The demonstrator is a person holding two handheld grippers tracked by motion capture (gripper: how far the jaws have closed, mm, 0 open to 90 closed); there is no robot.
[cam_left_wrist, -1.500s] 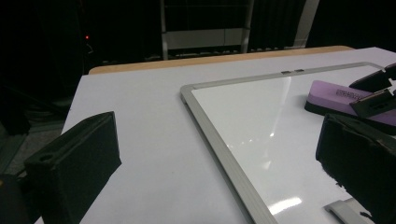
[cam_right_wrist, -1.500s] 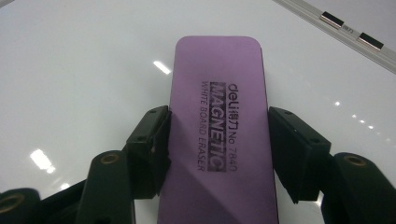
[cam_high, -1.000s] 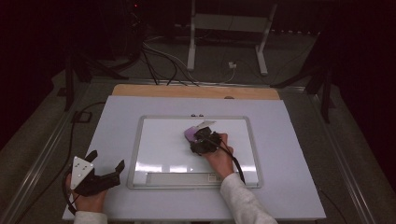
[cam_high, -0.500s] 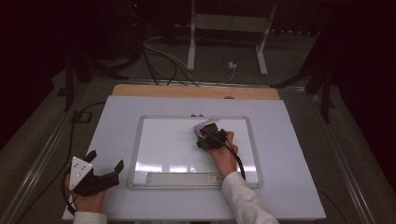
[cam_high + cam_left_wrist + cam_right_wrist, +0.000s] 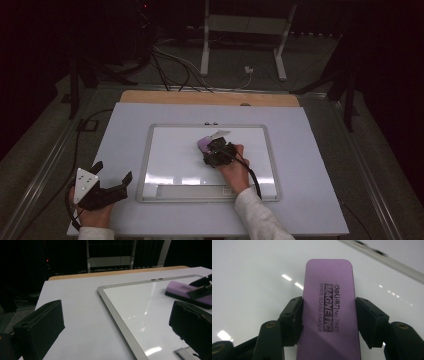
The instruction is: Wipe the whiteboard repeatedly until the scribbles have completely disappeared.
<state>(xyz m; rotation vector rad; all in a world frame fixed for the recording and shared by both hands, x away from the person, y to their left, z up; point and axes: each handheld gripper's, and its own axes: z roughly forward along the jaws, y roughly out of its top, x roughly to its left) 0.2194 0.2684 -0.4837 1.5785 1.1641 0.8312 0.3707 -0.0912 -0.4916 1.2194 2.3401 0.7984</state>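
A purple magnetic whiteboard eraser (image 5: 329,290) lies flat on the whiteboard (image 5: 175,155), which rests on the white table. My right gripper (image 5: 209,149) is shut on the eraser (image 5: 202,144), with its pads (image 5: 292,317) pressed against both long sides. My left gripper (image 5: 112,173) rests at the table's front left corner, off the board, with its jaws open and nothing between them. In the left gripper view the board's grey frame (image 5: 117,320) runs between the jaws. There the eraser (image 5: 182,288) sits at the far right, with the right gripper (image 5: 201,286) on it.
The board has a marker tray (image 5: 195,191) along its near edge. A wooden strip (image 5: 210,98) borders the table's far edge. Beyond it are floor cables (image 5: 170,60) and a metal stand (image 5: 245,30). Bare tabletop (image 5: 310,150) surrounds the board.
My right gripper slid the eraser a little right across the board, then back left. The left gripper has stayed in place.
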